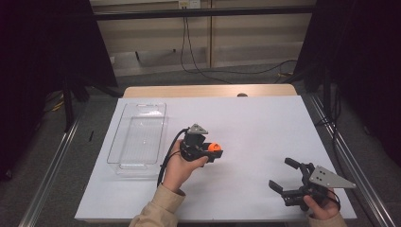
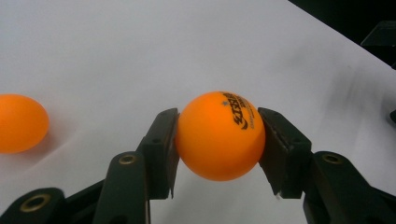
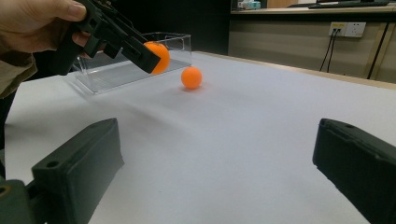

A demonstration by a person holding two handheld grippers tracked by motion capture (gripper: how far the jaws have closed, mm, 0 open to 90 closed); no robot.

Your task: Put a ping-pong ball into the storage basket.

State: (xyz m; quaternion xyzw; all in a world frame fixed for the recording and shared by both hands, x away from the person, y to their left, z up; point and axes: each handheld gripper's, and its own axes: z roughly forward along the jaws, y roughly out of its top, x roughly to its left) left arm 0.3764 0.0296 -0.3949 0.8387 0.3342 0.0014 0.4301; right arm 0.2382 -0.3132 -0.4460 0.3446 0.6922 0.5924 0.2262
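An orange ping-pong ball (image 2: 217, 140) with black print sits between the two black pads of my left gripper (image 2: 219, 115), which is shut on it and holds it above the white sheet (image 1: 255, 118). In the high view that gripper (image 1: 213, 150) is at the middle of the table with the ball (image 1: 214, 147) at its tip. A second orange ball (image 2: 21, 123) lies loose on the sheet nearby (image 3: 191, 77). My right gripper (image 1: 283, 173) rests near the front right corner, its jaws spread wide (image 3: 217, 128) with nothing between them.
A clear plastic tray (image 1: 142, 105) stands on the left part of the sheet, with nothing in it. The table's wooden far edge (image 1: 208, 91) shows beyond the sheet. Black cables run over the floor behind the table.
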